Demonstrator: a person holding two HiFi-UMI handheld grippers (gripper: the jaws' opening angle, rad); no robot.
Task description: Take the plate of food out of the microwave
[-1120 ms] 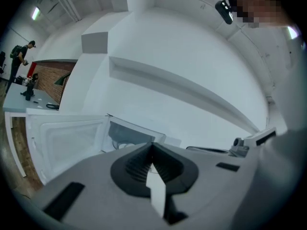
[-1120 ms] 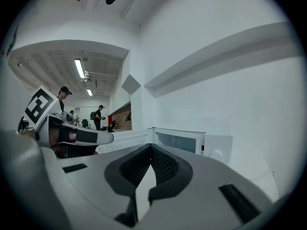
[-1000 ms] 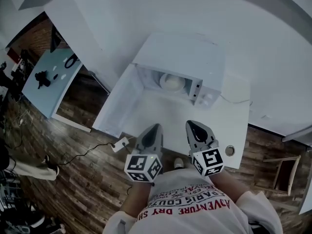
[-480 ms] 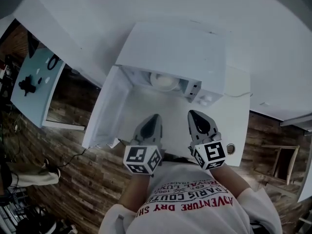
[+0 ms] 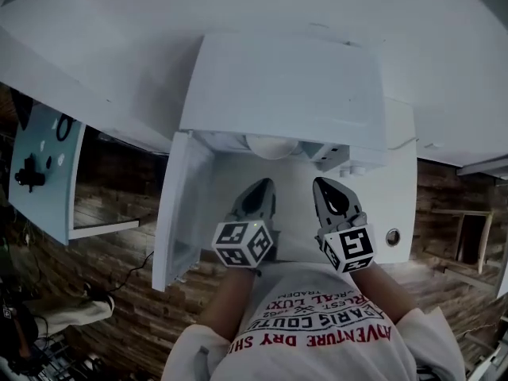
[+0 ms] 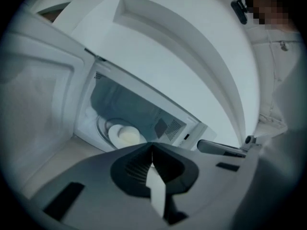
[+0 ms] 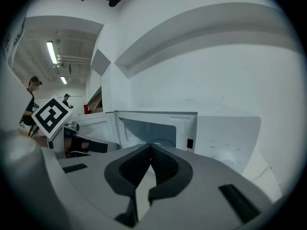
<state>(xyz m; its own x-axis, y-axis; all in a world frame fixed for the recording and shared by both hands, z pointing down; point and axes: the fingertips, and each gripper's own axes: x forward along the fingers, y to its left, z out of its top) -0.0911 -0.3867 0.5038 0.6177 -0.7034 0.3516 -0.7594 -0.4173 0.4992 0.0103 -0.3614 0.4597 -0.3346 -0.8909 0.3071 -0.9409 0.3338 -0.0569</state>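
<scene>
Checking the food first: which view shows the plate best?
The left gripper view: the plate sits clearly inside the open microwave. The head view shows only its front edge; the right gripper view hardly shows it.

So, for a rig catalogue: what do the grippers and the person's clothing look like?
The left gripper and right gripper are grey, tapering, with dark ribbed pads. Each carries a white cube with black square markers. The shirt is white with red and black lettering.

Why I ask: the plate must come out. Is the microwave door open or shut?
Open. The microwave door stands swung out to the left, and the plate of food shows inside.
</scene>
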